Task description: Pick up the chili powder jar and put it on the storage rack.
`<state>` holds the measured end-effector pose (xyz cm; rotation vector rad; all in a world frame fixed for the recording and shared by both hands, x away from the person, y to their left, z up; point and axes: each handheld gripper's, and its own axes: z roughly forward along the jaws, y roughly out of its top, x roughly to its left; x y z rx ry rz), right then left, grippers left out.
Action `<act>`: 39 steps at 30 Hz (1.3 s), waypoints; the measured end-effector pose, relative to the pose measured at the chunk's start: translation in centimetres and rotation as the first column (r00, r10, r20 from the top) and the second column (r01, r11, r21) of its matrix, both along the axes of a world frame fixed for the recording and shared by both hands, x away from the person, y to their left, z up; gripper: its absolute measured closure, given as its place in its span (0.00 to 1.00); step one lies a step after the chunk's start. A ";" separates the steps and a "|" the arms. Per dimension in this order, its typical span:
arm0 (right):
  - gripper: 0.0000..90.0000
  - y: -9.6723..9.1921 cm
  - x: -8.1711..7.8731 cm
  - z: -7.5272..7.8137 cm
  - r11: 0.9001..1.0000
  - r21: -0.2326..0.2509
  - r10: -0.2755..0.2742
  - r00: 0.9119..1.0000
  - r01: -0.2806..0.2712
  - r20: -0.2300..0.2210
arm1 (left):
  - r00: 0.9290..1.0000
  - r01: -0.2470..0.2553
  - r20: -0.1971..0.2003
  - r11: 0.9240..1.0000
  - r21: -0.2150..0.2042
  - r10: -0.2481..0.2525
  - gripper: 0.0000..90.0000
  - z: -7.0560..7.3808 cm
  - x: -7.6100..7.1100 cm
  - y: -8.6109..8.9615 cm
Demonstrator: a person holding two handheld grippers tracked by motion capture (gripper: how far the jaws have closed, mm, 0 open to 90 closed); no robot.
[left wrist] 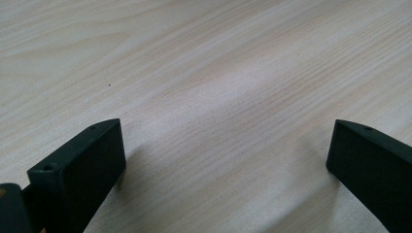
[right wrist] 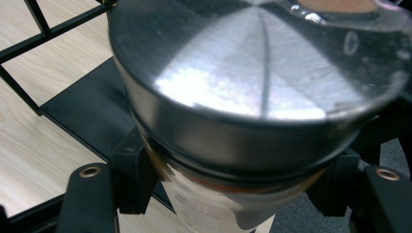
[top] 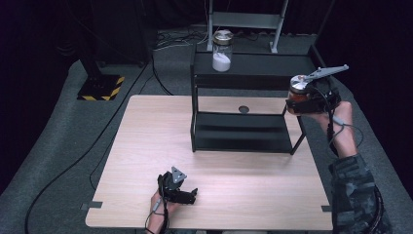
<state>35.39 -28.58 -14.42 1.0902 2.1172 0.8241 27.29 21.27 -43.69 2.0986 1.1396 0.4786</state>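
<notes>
1. Clamping a metal-lidded jar (top: 298, 91) with reddish-brown contents, the right gripper (top: 311, 100) is held up at the right of the high view, off the right end of a black two-tier shelf (top: 246, 105); in the right gripper view its jaws press the jar's (right wrist: 233, 121) glass just below the lid.
2. Resting low at the bottom centre of the high view, the left gripper (top: 178, 187) has its jaws wide apart with bare wood between them.
3. The surface (top: 146, 146) is pale wood grain, with a round hole (top: 243, 109) behind the shelf.
4. A second jar (top: 222, 50), holding white powder, stands on the shelf's top tier, upper centre.
5. Beyond lie grey carpet (top: 58, 146), black cables, a yellow-and-black striped base (top: 101, 87) at upper left, and dark walls.
</notes>
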 end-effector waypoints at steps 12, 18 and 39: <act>0.34 0.0 0.4 1.5 1.000 -0.001 -0.013 1.000 0.013 0.004 | 1.000 0.002 0.001 1.000 0.002 -0.002 0.00 0.0 0.0 0.0; 0.34 0.3 0.5 2.5 1.000 -0.011 -0.016 1.000 0.016 0.009 | 1.000 0.004 0.000 1.000 0.005 -0.004 0.00 0.0 0.0 0.0; 0.34 1.1 2.2 4.7 1.000 -0.013 -0.023 1.000 0.024 0.016 | 1.000 0.002 0.001 1.000 0.002 -0.002 0.00 0.0 0.0 0.0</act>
